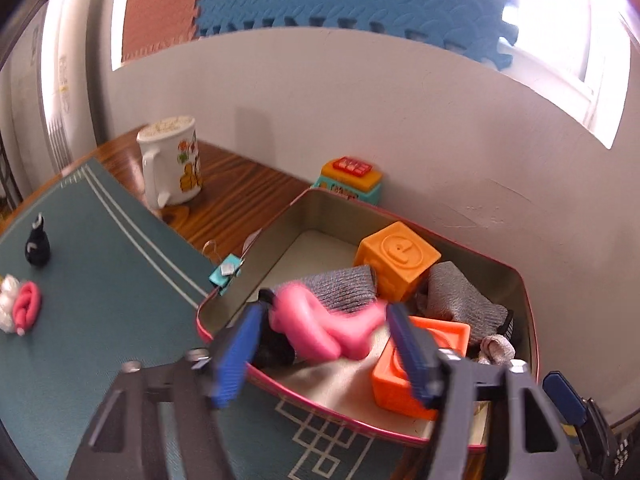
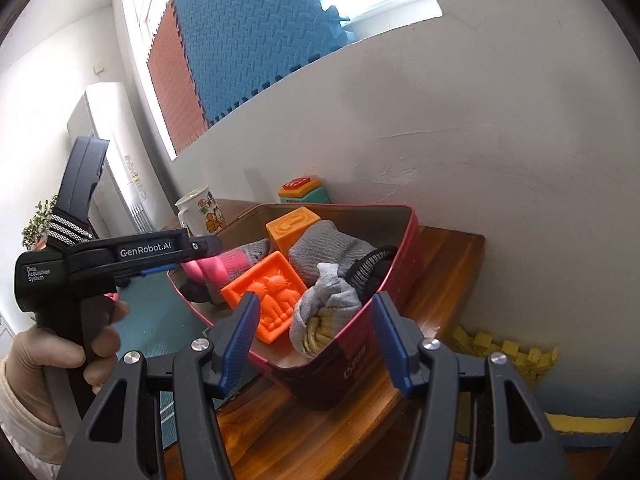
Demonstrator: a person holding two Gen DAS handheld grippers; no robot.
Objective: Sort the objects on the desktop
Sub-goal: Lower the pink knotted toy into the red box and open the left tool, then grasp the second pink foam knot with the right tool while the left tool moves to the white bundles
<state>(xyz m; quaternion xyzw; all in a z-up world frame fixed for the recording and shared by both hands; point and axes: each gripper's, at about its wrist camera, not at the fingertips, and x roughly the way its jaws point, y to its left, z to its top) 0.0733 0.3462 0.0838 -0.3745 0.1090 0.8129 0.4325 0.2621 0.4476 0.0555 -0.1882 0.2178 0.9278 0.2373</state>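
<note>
Dropping a pink sock roll [image 1: 320,328] into the red tin [image 1: 524,292], we judge.

Our left gripper [image 1: 320,344] hangs over the tin's near rim, tongs apart, the blurred roll between them but seemingly unclamped, lying crosswise with one end toward the orange blocks [image 1: 396,260]. Our right gripper [image 2: 312,340] waits apart, empty, at the tin's corner. Next we likely withdraw and fetch the pink-and-white roll [image 1: 22,306] on the green mat [image 1: 100,248].

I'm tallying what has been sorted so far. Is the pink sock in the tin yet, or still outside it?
In: the pink sock lies inside the tin, and the left gripper stands open around it.
</note>
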